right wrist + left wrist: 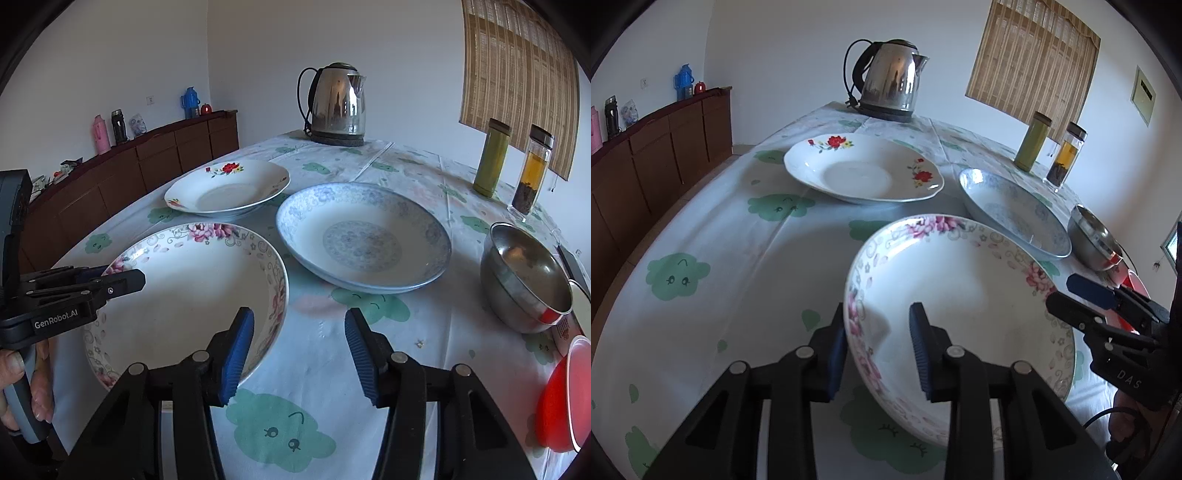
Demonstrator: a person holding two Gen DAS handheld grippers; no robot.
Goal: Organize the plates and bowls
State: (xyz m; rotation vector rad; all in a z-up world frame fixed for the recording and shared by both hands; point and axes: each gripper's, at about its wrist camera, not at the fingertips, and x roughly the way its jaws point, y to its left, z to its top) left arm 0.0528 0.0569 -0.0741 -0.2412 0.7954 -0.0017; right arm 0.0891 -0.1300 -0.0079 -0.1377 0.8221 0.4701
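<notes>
The left gripper (pixel 879 354) jaws straddle the pink-flowered plate (pixel 960 306) rim at six o'clock; the right gripper (pixel 299 354) jaws straddle its three o'clock rim, neither visibly clamped.

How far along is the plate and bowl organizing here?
Done: nothing visibly stacked; the red-flower plate, blue-patterned plate and pink-flower plate lie apart. In hand: left gripper and right gripper, both open, straddle the pink-flower plate's opposite rims. Remaining: gripping it, likely stacking the plates, then the steel bowl and red bowl.
</notes>
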